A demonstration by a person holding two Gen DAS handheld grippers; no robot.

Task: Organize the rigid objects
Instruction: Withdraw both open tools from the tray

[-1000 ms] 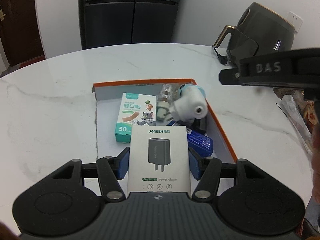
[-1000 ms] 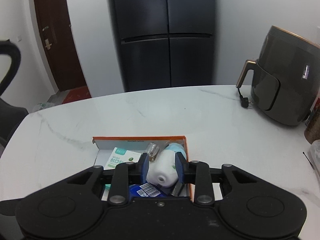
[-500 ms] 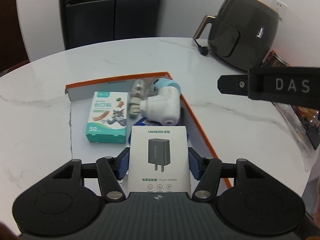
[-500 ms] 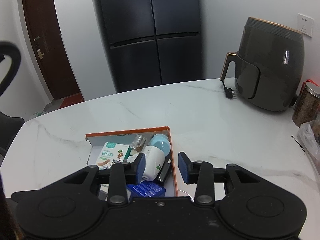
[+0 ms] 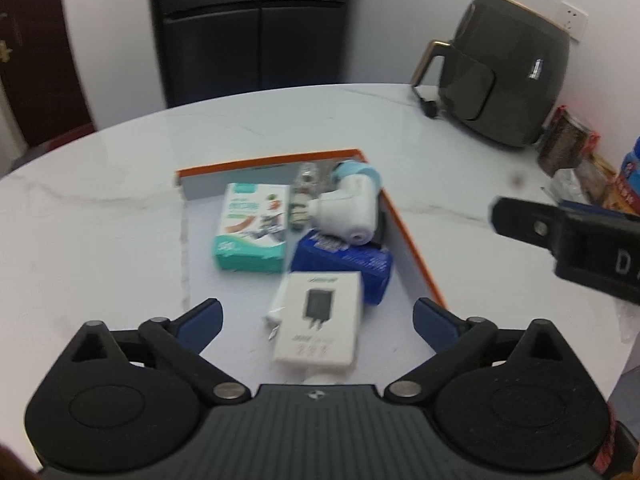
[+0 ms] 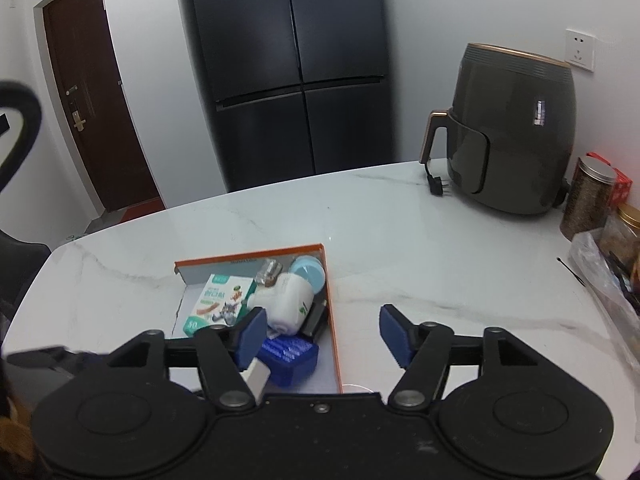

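An orange-rimmed tray lies on the white marble table. It holds a green plaster box, a white and blue device, a blue box and a white power adapter box. My left gripper hovers over the tray's near end, its jaws opening wide. The adapter box lies loose between them, touching neither pad. My right gripper is opening above the tray's right rim, with nothing gripped. The white device sits just beyond its left finger.
A dark air fryer with its plug stands at the back right. Jars and a plastic bag crowd the right edge. A black fridge and a brown door lie beyond the table.
The left jaws spread and let go of the adapter box, which now lies in the tray. The right jaws opened and drew back to the right, off the white device.
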